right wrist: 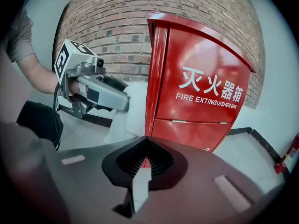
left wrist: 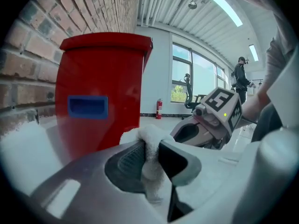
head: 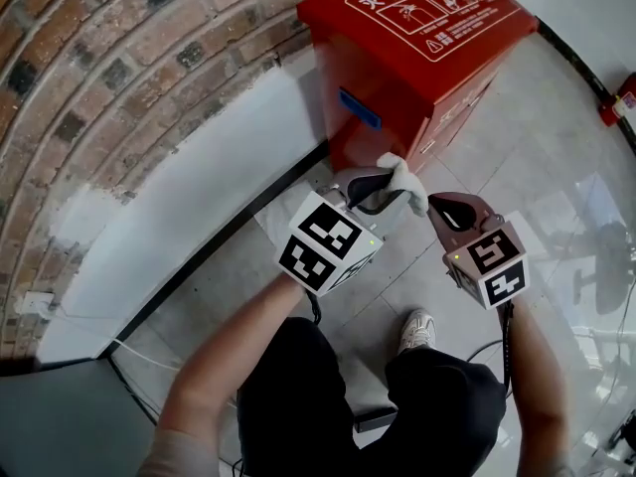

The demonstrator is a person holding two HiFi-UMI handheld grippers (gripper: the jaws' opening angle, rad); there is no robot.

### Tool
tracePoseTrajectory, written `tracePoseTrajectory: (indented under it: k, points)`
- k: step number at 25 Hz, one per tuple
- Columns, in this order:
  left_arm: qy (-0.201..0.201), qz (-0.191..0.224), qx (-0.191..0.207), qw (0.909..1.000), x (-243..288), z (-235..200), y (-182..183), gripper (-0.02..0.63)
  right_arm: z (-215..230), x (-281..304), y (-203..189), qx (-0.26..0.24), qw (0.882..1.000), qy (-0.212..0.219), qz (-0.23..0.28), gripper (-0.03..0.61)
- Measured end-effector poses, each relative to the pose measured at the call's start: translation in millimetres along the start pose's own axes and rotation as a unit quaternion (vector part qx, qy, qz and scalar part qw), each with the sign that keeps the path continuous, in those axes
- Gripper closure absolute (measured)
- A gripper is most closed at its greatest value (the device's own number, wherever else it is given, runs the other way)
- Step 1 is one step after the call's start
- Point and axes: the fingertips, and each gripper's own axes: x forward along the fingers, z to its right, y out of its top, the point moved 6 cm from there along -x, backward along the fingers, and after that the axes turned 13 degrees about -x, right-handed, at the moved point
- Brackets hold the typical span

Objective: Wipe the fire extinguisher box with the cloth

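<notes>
The red fire extinguisher box (head: 417, 58) stands against a brick wall, its sloped lid printed in white. My left gripper (head: 383, 189) is shut on a white cloth (head: 405, 182), held just in front of the box's lower side; in the left gripper view the cloth (left wrist: 150, 146) is pinched between the jaws, with the box's side (left wrist: 100, 92) and its blue handle recess (left wrist: 88, 107) close ahead. My right gripper (head: 447, 210) hangs beside it to the right, shut and empty. From the right gripper view the box front (right wrist: 201, 92) fills the middle and the cloth (right wrist: 131, 107) touches its left edge.
A brick wall (head: 109, 68) with a white lower band runs behind the box. Grey floor tiles (head: 238, 266) lie below, with the person's shoe (head: 417, 331) on them. A small red extinguisher (head: 621, 97) stands at the far right. A cable (head: 149, 351) runs along the skirting.
</notes>
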Motion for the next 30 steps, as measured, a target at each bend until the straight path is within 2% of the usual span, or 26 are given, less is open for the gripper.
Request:
tracePoseTrajectory:
  k: [4, 11, 16, 23, 30]
  points:
    - [0.018, -0.021, 0.023, 0.9994, 8.3, -11.0, -23.6, 0.531, -1.9, 0.2, -10.1, 0.001, 1.000, 0.004, -0.007, 0.552]
    - [0.092, 0.013, -0.030, 0.9953, -0.6, -61.9, -26.2, 0.531, -1.4, 4.4, -21.9, 0.010, 1.000, 0.016, 0.002, 0.552]
    - [0.126, 0.013, -0.015, 0.9918, -2.9, -88.6, -22.5, 0.531, 1.9, 11.2, -25.1, 0.009, 1.000, 0.022, 0.008, 0.552]
    - [0.198, 0.025, -0.034, 0.9794, -8.1, -136.9, -28.3, 0.531, 3.7, 23.0, -28.7, 0.001, 0.999, 0.032, 0.001, 0.552]
    - [0.265, 0.014, -0.050, 0.9627, -3.0, -179.9, -51.9, 0.531, -7.5, 36.5, -27.1, -0.071, 0.995, 0.064, -0.023, 0.552]
